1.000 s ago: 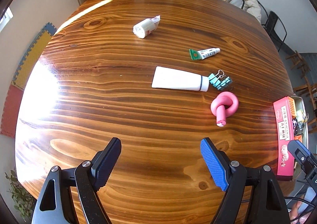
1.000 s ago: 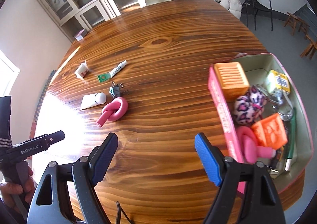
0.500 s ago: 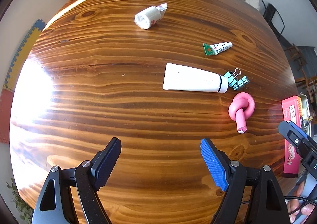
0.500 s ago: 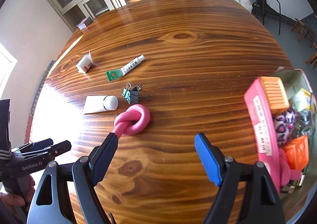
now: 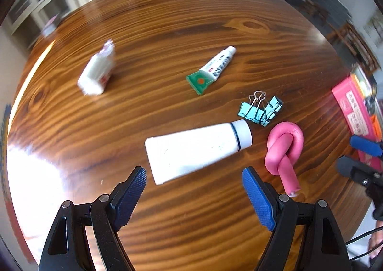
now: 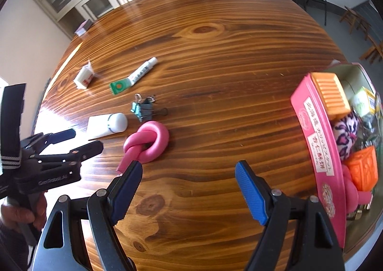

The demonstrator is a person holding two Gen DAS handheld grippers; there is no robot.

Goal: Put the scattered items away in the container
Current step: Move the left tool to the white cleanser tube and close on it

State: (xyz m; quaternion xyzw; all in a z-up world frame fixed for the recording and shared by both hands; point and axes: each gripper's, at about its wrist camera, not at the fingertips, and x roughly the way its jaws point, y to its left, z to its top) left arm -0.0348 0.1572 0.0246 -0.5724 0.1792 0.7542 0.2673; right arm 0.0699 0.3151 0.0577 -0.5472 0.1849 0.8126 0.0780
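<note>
Pink tin (image 6: 318,141) at 3 o'clock is half full; five items left on the surface (image 6: 215,67), both hand-held grippers (image 5: 194,189) (image 6: 188,182) released and empty.

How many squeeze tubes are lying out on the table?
2. The big white tube lies just ahead of the open left gripper; the small tube with the green end lies further back. Others may be hidden in the pink container.

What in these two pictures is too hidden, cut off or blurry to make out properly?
- Left wrist view: the small white packet is smeared by motion blur, so its print is unreadable.
- Left wrist view: the pink box is cut off by the picture edge, so its contents barely show.
- Right wrist view: the white tube is partly hidden behind the left claw.
- Right wrist view: things deep in the box are piled over each other, unclear.
</note>
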